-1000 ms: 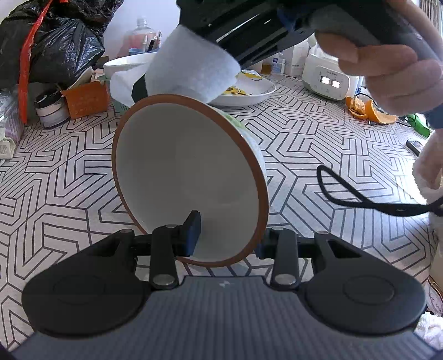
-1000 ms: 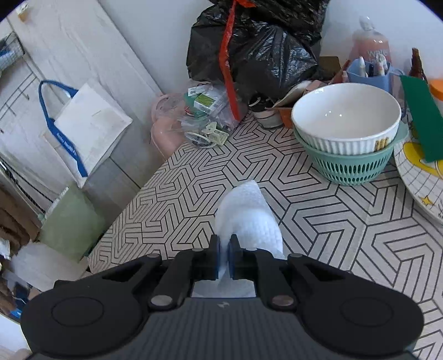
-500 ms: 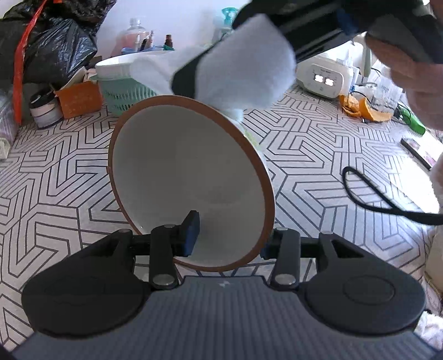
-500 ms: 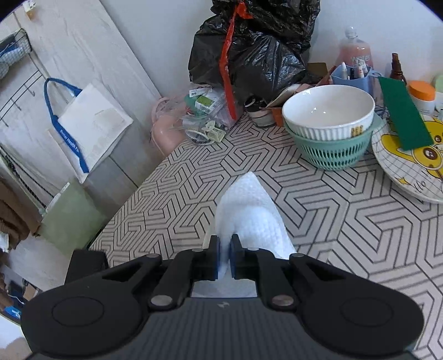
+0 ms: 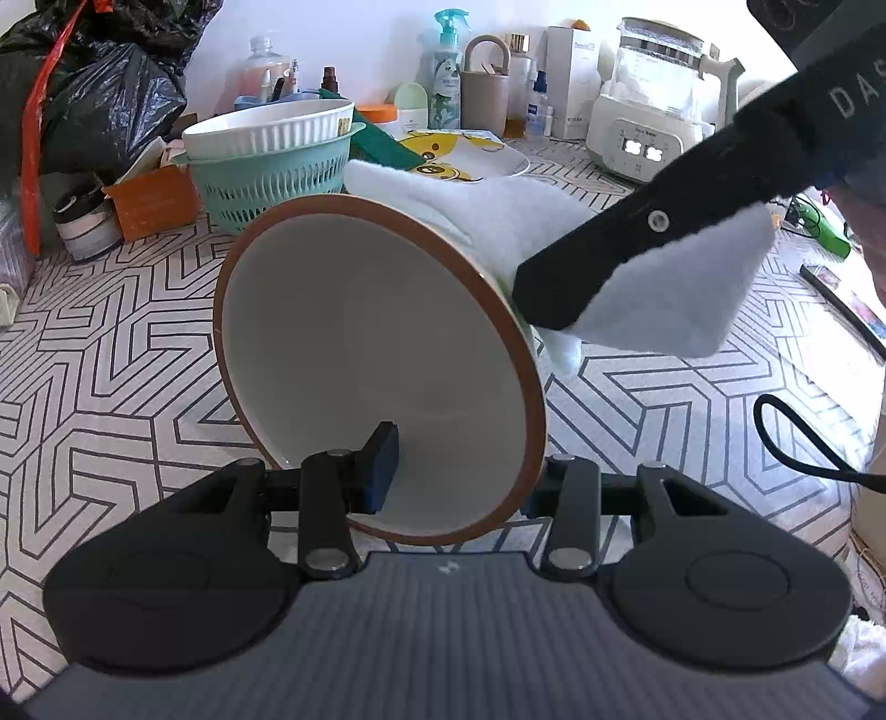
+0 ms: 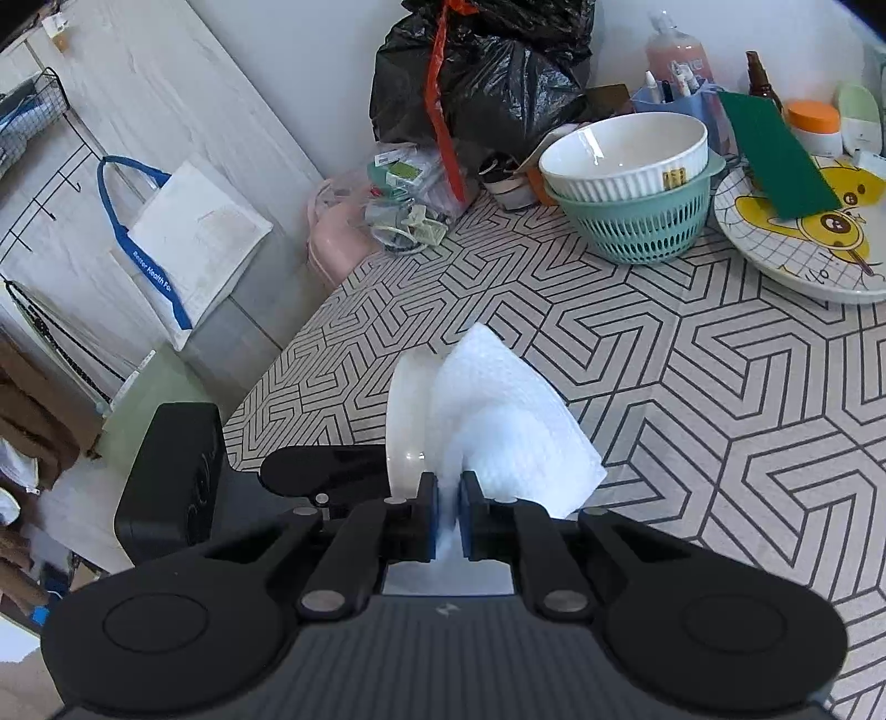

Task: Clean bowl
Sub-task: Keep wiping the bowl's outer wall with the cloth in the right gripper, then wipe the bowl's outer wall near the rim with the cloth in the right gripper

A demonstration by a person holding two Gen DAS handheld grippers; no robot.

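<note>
Wall: plain white wall (image 5: 354, 50) rising behind the far clutter.
Table cover: white cloth with a black geometric line pattern (image 6: 720, 387), spreading ahead of both tools.
Panel: pale whitewashed wooden board (image 6: 166, 99), far left of the right tool.
Bag: white tote with blue handles (image 6: 188, 238) hanging on that board.
Light: bright daylight, strongest at the far right.

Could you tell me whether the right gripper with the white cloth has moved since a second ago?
Yes. In the left wrist view the right gripper and its cloth have slid rightward, uncovering the yellow plate behind the bowl.
</note>
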